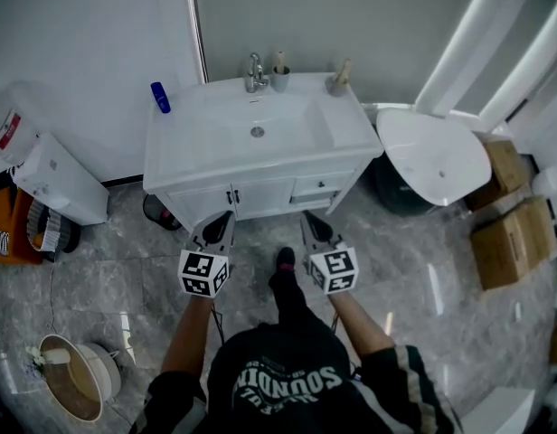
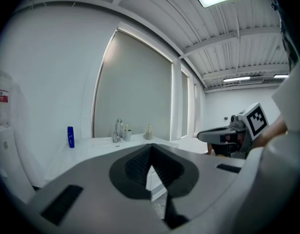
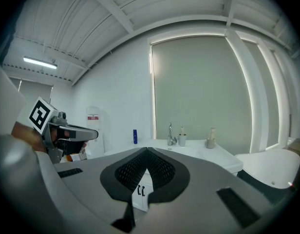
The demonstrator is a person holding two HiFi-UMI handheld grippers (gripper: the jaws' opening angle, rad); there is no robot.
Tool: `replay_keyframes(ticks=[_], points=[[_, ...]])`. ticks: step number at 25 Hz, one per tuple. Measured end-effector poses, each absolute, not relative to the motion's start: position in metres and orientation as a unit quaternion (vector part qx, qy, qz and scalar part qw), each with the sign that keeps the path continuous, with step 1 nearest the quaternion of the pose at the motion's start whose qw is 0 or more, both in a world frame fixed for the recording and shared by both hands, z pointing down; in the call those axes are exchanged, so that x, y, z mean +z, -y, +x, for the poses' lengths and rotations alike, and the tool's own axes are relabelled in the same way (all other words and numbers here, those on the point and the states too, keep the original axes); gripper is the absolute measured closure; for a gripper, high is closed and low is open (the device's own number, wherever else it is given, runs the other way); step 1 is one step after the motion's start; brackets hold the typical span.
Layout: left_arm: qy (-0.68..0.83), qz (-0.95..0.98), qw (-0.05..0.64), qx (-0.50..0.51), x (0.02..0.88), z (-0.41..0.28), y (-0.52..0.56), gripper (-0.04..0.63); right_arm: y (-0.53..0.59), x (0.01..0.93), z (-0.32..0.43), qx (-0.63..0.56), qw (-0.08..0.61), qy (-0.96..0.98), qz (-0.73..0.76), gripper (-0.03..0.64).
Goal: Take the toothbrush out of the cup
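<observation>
Standing toothbrush, well beyond right claw

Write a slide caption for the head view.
Left gripper and right gripper, both shut, face the vanity; cup beside tap.

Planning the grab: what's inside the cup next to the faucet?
A pale toothbrush stands in the cup, its top poking above the rim. Its lower part is hidden by the cup wall, and whether anything else is inside is too small to tell.
</observation>
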State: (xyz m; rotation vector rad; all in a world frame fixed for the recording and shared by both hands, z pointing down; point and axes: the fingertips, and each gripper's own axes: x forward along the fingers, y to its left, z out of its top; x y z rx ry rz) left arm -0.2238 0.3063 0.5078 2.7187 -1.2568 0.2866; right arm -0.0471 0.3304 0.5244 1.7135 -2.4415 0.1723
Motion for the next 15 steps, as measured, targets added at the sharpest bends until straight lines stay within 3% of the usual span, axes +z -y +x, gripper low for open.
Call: replay_keyframes(ticks=[12, 15], points=[[0.428, 0.893, 0.075, 0.113, 0.513, -0.197, -0.168, 0.597, -0.183, 0.533, -0.023, 0.077, 0.076, 0.830, 0.548, 0.618], [0.435, 0.890, 0.075, 0.117, 0.507, -0.189, -0.125, 0.597, -0.140, 0.535, -0.020, 0.083, 0.103, 0.842, 0.523, 0.618]])
